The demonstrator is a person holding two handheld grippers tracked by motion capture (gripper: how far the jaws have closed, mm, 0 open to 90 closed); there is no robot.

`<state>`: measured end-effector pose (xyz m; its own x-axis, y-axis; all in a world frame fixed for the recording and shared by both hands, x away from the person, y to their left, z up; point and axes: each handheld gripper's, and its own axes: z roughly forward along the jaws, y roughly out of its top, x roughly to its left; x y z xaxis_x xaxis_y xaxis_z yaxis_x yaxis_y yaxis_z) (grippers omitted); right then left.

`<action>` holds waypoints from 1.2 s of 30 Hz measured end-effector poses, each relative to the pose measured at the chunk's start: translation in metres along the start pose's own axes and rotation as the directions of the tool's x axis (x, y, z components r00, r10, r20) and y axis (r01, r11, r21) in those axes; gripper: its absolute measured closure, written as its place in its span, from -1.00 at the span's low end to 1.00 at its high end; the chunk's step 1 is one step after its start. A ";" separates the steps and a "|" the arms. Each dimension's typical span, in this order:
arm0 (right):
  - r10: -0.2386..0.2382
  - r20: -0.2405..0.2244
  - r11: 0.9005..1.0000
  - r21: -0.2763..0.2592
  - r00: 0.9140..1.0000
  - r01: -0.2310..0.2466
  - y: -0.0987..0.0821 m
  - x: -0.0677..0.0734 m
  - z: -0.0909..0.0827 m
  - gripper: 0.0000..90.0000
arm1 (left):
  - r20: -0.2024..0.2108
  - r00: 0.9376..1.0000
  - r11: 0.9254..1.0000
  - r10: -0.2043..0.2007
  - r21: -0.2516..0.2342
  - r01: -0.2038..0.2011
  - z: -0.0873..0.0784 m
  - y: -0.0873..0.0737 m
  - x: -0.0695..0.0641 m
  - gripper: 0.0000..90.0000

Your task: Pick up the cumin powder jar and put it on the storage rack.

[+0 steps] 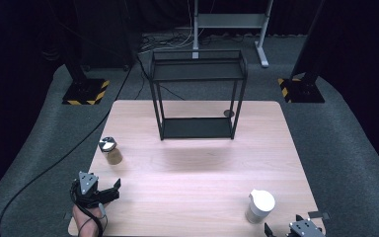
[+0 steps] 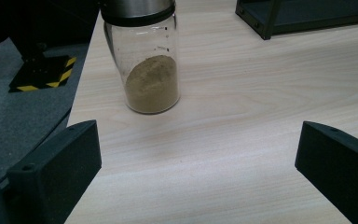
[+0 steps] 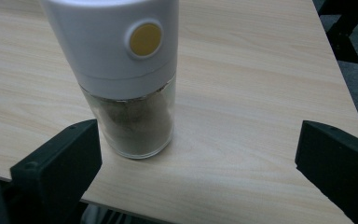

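Note:
A glass jar (image 1: 111,150) with a metal lid, about a third full of tan powder, stands near the table's left edge. My left gripper (image 1: 112,191) is open just in front of it; in the left gripper view the jar (image 2: 150,70) stands ahead and left of centre, beyond the wide-apart jaws (image 2: 198,158). A white-topped grinder (image 1: 260,206) with a clear base holding dark spice stands at the front right. My right gripper (image 1: 296,230) is open at the table's front edge behind it. In the right gripper view the grinder (image 3: 128,79), with a yellow button, stands close by the left jaw.
A black two-tier metal rack (image 1: 197,94) stands at the back middle of the wooden table (image 1: 197,168). A small dark disc (image 1: 228,113) lies by the rack's right rear leg. Grey carpet and black stands with yellow-striped bases (image 1: 85,92) surround the table.

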<state>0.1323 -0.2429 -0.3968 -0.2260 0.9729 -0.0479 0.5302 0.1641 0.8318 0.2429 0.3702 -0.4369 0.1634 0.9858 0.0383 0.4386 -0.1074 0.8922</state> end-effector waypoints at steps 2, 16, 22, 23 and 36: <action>-0.005 0.002 1.000 0.002 1.000 0.005 0.001 0.001 0.000 -1.00 | 0.000 1.000 1.000 0.009 -0.002 -0.009 0.002 0.000 -0.001 -1.00; -0.036 0.004 0.999 -0.004 0.999 0.036 0.002 0.007 0.002 -1.00 | -0.014 1.000 1.000 0.027 0.006 -0.027 0.015 0.005 -0.001 -1.00; -0.052 -0.003 0.999 -0.004 0.999 0.052 0.001 0.009 0.004 -1.00 | -0.029 0.999 0.999 0.032 -0.001 -0.032 0.023 0.006 -0.002 -1.00; -0.052 -0.003 0.999 -0.004 0.999 0.052 0.001 0.009 0.004 -1.00 | -0.032 0.999 0.999 0.033 -0.001 -0.033 0.025 0.008 -0.002 -1.00; -0.055 0.005 0.998 -0.008 0.998 0.055 0.001 0.009 0.003 -1.00 | -0.031 0.999 0.999 0.010 0.031 -0.009 0.069 0.032 0.016 -1.00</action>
<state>0.1334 -0.2335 -0.3980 -0.2511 0.9631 -0.0964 0.5101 0.2164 0.8324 0.3206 0.3740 -0.4389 0.1402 0.9882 0.0612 0.4640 -0.1202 0.8776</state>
